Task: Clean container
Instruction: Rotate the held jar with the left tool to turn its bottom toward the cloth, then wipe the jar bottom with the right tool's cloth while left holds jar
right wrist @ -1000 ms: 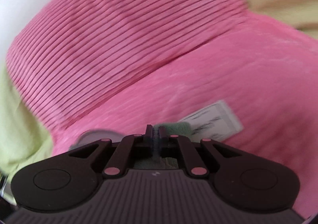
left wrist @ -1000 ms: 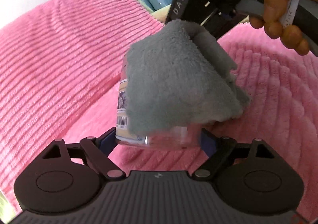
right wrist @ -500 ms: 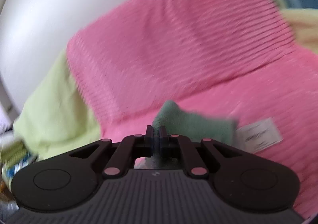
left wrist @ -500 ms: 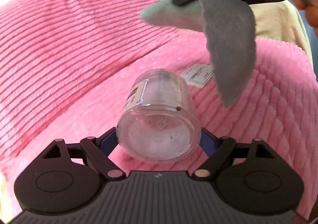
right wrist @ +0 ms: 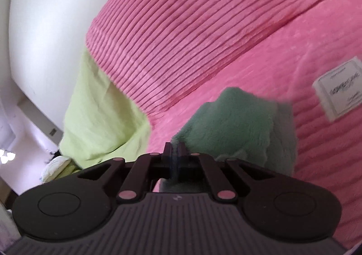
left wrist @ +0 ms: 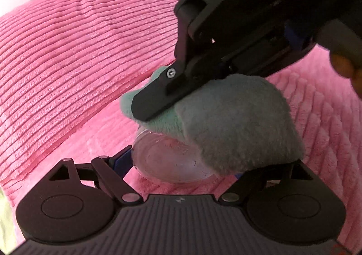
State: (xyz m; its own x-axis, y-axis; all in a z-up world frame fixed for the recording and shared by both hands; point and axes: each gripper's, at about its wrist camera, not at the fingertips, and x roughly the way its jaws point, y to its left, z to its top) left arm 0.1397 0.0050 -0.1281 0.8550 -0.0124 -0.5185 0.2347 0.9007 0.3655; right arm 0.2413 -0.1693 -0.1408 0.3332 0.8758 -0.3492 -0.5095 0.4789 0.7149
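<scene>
Pinching the cloth [left wrist: 237,128], the right claw [right wrist: 174,148] should press firmly along the left-claw-clamped [left wrist: 181,162] container [left wrist: 167,160].

Your right claw [right wrist: 174,149] pinches a green cloth [right wrist: 235,123] between closed tips. Beyond it lies a ribbed pink blanket [right wrist: 203,28], a white label [right wrist: 339,89] to the right, and lime-green fabric [right wrist: 99,105] left.
</scene>
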